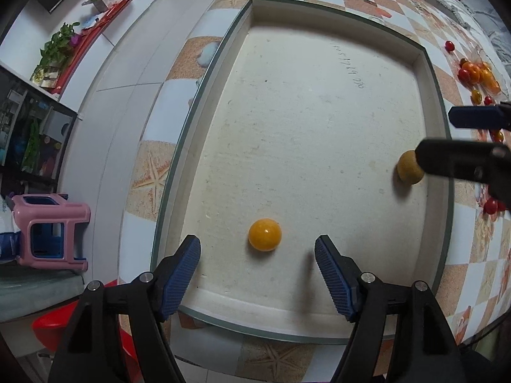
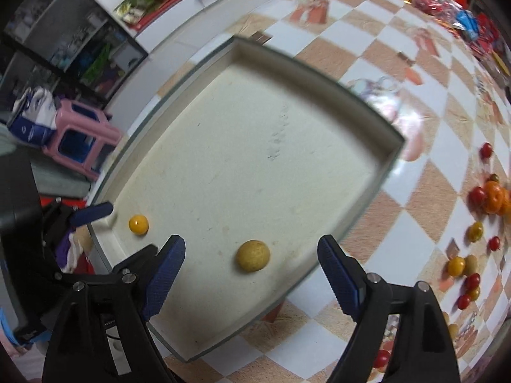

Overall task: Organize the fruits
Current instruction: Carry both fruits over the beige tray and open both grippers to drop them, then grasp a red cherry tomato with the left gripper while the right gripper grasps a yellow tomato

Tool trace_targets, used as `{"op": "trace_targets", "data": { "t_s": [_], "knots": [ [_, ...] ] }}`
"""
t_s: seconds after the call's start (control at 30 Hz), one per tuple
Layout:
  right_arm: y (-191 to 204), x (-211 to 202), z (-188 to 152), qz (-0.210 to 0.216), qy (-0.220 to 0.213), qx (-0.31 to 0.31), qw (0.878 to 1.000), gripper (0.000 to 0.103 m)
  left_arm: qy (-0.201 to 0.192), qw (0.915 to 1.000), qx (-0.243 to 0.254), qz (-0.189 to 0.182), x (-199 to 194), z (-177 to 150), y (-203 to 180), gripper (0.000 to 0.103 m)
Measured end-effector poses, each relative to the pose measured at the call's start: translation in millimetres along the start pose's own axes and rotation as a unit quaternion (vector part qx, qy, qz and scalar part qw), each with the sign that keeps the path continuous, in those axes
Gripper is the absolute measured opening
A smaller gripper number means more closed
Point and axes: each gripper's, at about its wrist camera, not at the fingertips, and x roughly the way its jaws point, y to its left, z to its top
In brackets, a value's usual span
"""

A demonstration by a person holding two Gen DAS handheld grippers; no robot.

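White tray (image 1: 319, 121) on my checkered bench (image 2: 399, 63), holding one yellow tomato (image 1: 264, 235) and one tan fruit (image 2: 253, 255), loose fruits (image 2: 491, 198) beside tray, my left claw (image 1: 257, 274) wide open, empty, my right claw (image 2: 250, 274) likewise.

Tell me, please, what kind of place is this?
Probably a lived-in home room, not a lab: a checked tablecloth, a pink stool on the floor, and a potted plant on a shelf.
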Motion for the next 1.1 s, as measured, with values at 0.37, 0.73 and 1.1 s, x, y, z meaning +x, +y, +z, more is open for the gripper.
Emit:
{"op": "trace_targets", "data": {
  "t_s": [0.37,0.73,1.1],
  "knots": [
    [-67.0,-43.9,-34.8,-0.024,-0.033,0.104,0.994,0.088,-0.038,0.997,0.064,-0.02,-42.8,11.8,-59.7,0.075],
    [-163.0,-71.7,-141.5,-0.078,-0.007,0.208,0.975,0.088,-0.06,0.9812,0.173,-0.061,-72.6,11.0,-156.7,0.075],
    [-200.6,-61.5,-210.3,-0.093,0.021,0.25,0.964,0.088,-0.018,0.9656,0.246,-0.081,-39.3,-12.5,-243.2,0.075]
  ]
}}
